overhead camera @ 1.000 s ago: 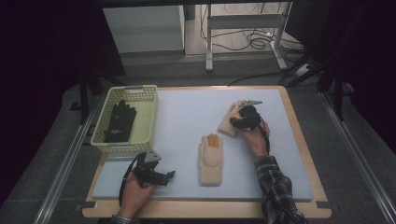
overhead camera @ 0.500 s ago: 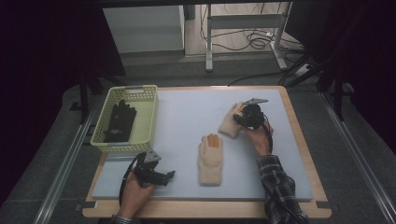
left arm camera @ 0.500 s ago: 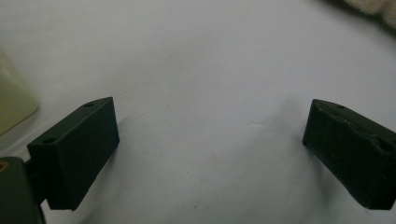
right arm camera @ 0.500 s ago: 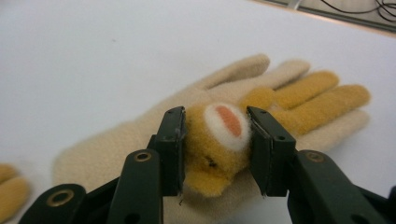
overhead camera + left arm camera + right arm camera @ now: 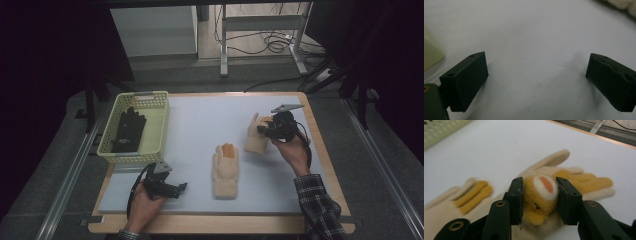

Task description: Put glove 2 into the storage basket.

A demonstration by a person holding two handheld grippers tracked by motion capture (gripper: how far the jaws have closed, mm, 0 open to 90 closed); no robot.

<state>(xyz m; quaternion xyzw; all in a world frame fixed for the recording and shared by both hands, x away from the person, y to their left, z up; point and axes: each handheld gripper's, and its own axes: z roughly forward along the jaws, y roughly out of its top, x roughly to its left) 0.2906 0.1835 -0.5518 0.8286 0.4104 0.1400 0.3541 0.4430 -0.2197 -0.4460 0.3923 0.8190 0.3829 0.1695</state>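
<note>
Two cream gloves with yellow fingers are on the white mat [image 5: 200, 115]. One glove [image 5: 226, 170] lies flat at the middle front. My right gripper [image 5: 262, 129] has just closed its jaws and is shut on the other glove [image 5: 253, 141], gripping a yellow padded animal face on it [image 5: 541, 192]. That glove's fingers [image 5: 584, 181] still trail on the mat. The flat glove [image 5: 461, 197] shows at the left of the right gripper view. Low over the mat's front left, my left gripper [image 5: 181, 187] stands open with bare mat between its jaws [image 5: 536, 82].
A pale yellow basket [image 5: 161, 107] at the left of the table holds black gloves [image 5: 129, 129]; its corner [image 5: 430, 53] shows in the left gripper view. Wooden table edges frame the mat. Metal rails run along both sides of the table.
My right gripper has closed on the far glove and lifted it up and slightly toward the person, raising part of it off the mat. The left gripper has stayed still.
</note>
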